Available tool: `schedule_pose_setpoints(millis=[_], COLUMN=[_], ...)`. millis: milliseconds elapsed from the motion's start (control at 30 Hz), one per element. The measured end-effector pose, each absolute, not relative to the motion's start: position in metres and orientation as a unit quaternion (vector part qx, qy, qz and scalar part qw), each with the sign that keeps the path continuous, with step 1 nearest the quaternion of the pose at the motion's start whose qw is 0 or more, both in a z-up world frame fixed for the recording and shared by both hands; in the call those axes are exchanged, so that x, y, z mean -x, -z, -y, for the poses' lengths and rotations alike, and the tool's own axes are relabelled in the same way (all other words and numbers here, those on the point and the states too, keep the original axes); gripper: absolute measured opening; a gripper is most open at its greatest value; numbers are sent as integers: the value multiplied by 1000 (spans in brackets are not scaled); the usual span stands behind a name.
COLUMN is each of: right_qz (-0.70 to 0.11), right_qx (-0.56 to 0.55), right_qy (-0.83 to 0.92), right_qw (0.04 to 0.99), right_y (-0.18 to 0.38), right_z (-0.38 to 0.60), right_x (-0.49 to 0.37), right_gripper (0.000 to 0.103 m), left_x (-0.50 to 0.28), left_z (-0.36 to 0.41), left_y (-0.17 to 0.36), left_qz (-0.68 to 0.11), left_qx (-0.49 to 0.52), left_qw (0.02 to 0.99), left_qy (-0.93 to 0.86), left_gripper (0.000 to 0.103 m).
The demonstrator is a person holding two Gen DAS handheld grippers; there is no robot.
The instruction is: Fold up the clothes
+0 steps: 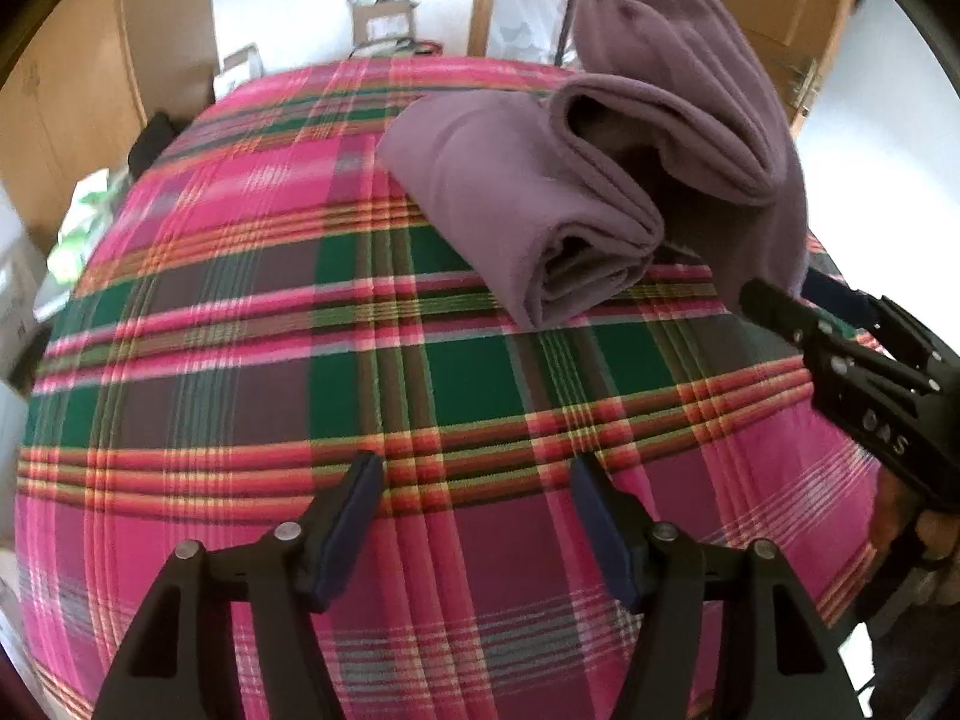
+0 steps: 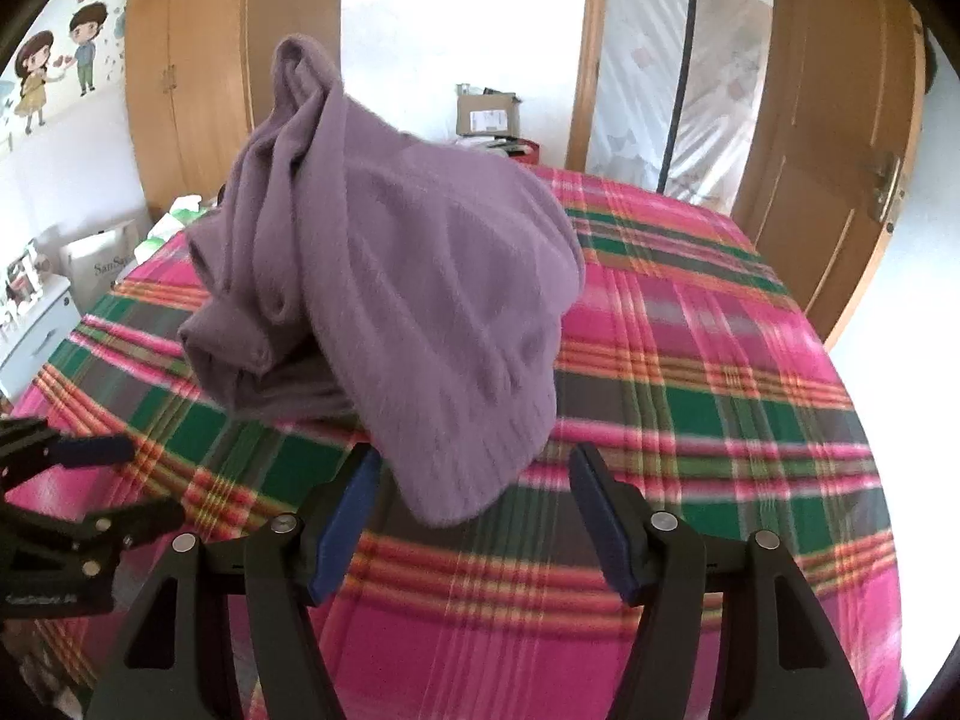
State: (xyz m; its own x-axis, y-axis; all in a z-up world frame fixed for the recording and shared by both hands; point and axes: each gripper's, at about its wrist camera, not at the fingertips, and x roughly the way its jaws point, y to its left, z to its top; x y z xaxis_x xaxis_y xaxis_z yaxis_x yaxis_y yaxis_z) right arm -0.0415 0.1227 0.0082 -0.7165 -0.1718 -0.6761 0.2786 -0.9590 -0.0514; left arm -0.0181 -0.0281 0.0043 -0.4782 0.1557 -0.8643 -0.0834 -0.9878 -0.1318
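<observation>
Both your jaws stand spread, pinching nothing: left gripper (image 1: 477, 501), right gripper (image 2: 474, 495). The soft mauve fleece garment (image 2: 384, 276) lies half-folded on the pink-green plaid bedspread (image 2: 690, 360). Catch its loose ribbed hem squarely before folding.

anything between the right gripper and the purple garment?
Nothing visible. The purple fleece garment hangs just ahead of the open right gripper, its lower hem dipping toward the gap; only pink plaid bedspread lies beneath. The left gripper sits off to the side.
</observation>
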Motion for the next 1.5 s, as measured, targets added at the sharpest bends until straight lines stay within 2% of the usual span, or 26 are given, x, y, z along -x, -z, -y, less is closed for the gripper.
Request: schedule_pose_setpoints(millis=[33, 67, 100, 133, 167, 200, 633, 800, 1000, 1133, 1233, 1333, 1400, 1467, 1500], right_qz=[-72, -69, -67, -66, -64, -62, 8, 14, 29, 34, 46, 67, 77, 76, 75], right_qx=[-354, -351, -349, -347, -344, -338, -173, -136, -122, -122, -138, -156, -162, -172, -178], right_qy=[924, 926, 927, 927, 928, 931, 984, 987, 975, 961, 945, 928, 920, 916, 917], right_qw=[123, 123, 124, 125, 125, 122, 41, 80, 182, 245, 292, 332, 348, 353, 349], right_y=[-10, -11, -13, -14, -15, -17, -113, -150, -179, -181, -174, -173, -171, -167, -164], right_z=[-123, -123, -123, -124, -124, -125, -188, -186, -155, -127, -118, -115, -114, -113, -113], right_x=[43, 44, 45, 44, 44, 42, 43, 50, 64, 64, 69, 72, 72, 74, 76], right_gripper=[49, 40, 32, 28, 17, 12, 10, 10, 10, 10, 10, 10, 10, 10, 13], left_x=[20, 23, 25, 25, 26, 27, 68, 76, 82, 94, 102, 114, 117, 121, 125], left_z=[30, 31, 32, 32, 32, 32, 25, 12, 2, 4, -7, -12, -16, -17, -17], left_y=[-5, -6, -7, -9, -12, -16, -111, -123, -123, -126, -125, -120, -118, -115, -113], left_qz=[42, 48, 53, 55, 58, 58, 33, 25, 13, -10, -68, -65, -54, -47, -39], left_qx=[508, 509, 511, 510, 506, 498, 369, 343, 331, 325, 317, 331, 331, 335, 341], left_qw=[75, 82, 88, 90, 94, 100, 128, 177, 196, 171, 158, 176, 202, 209, 210], left_qy=[-857, -855, -854, -854, -856, -860, -920, -922, -923, -930, -933, -925, -920, -918, -915], left_gripper=[53, 49, 49, 49, 49, 49, 49, 49, 49, 49, 49, 48, 39, 9, 8])
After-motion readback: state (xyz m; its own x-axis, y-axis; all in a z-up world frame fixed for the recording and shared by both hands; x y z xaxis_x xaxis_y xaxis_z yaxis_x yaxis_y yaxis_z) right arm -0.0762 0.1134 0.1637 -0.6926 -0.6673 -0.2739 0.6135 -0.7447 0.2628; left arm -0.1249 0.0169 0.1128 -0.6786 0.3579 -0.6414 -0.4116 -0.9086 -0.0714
